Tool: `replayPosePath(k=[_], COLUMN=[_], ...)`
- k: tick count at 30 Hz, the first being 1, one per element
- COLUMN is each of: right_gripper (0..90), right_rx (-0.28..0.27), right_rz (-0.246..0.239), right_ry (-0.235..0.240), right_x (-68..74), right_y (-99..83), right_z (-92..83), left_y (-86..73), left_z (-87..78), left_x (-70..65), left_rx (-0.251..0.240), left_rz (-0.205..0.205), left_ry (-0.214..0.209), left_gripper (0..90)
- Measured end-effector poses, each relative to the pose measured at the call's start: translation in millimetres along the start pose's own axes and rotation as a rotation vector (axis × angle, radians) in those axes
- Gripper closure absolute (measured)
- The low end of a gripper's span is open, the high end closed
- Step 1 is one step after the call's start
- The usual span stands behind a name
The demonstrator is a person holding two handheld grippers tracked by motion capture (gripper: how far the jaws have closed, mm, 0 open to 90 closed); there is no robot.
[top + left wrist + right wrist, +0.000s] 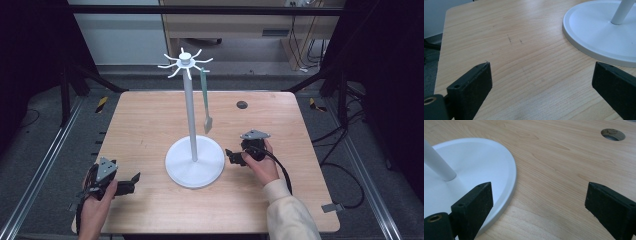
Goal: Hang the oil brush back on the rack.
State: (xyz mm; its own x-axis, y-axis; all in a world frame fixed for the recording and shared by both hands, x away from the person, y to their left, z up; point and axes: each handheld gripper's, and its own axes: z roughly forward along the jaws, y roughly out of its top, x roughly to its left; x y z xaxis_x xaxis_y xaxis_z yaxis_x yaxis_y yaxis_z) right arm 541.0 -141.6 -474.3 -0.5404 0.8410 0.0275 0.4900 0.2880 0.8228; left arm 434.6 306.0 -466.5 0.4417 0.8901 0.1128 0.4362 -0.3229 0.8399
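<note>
Hooked white stand (194, 155) sits at the middle of my wooden table (145, 115), its round base flat on the top and its thin pole rising to a crown of curled hooks (185, 62). From one hook on the far right side hangs a green utensil (206, 102), which looks to me like a narrow spatula, though it is too small in the high view to be sure. It dangles beside the pole, clear of the table.

My left gripper (131, 181) rests near the front left corner, well apart from the base; in the left gripper view its jaws are spread wide over bare wood, with nothing between them. My right gripper (232, 155) lies just beside the base's right edge, its jaws likewise parted and empty, one of them over the rim in its own view. Behind it, a small round hole (612, 134) is cut in the tabletop.
</note>
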Motion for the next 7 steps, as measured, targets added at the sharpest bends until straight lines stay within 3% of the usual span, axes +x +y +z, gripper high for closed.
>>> replayPosePath(k=[3, 7], right_gripper=[8.5, 8.4], right_rx=[-0.009, 0.003], right_rz=[0.008, -0.017], right_ry=[0.030, 0.023], right_x=[2.2, 3.7], right_y=[-0.6, -1.0], right_z=[1.5, 2.7], left_y=[0.0, 0.0], left_z=[-0.1, 0.2], left_x=[-0.2, -0.2], left_rx=[0.000, -0.001], left_rz=[0.000, 0.001], left_ry=[-0.001, -0.003], left_gripper=[2.4, 2.4])
